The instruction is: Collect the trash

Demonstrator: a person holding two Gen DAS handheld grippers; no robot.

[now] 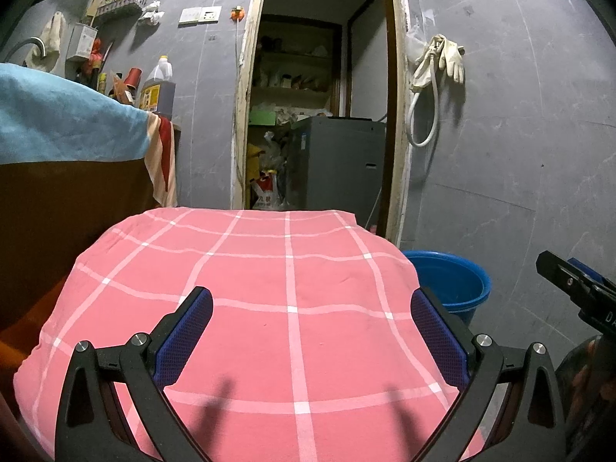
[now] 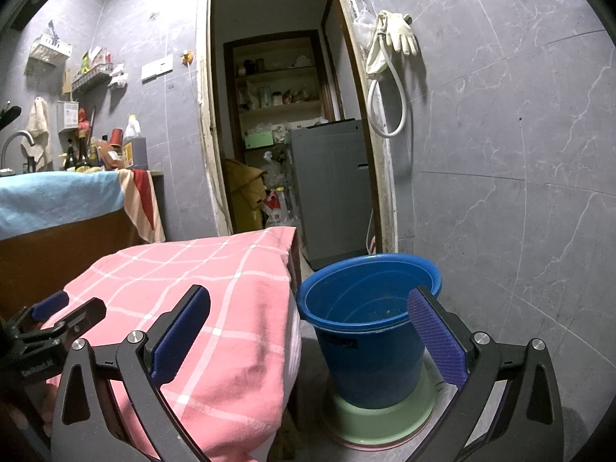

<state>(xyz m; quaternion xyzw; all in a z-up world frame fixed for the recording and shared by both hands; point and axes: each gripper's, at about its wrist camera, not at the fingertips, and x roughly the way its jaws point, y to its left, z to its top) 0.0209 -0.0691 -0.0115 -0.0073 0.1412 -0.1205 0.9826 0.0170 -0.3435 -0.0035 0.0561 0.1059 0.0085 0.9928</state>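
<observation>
My left gripper (image 1: pixel 311 300) is open, with nothing between its blue pads, over a table draped in a pink checked cloth (image 1: pixel 269 288). No loose trash shows on the cloth. A blue bucket (image 2: pixel 365 331) stands on the floor just right of the table, on a pale green basin (image 2: pixel 377 419), and looks empty inside. My right gripper (image 2: pixel 308 296) is open and empty, spanning the cloth's right edge and the bucket. The bucket (image 1: pixel 450 281) also shows in the left wrist view, where the right gripper (image 1: pixel 577 292) pokes in from the right edge.
A counter with a blue towel (image 1: pixel 65 123), bottles and a tap sits to the left. Straight ahead a doorway opens onto a storeroom with a grey washing machine (image 1: pixel 338 161), shelves and plastic bags. Rubber gloves and a hose (image 1: pixel 442 61) hang on the grey tiled wall.
</observation>
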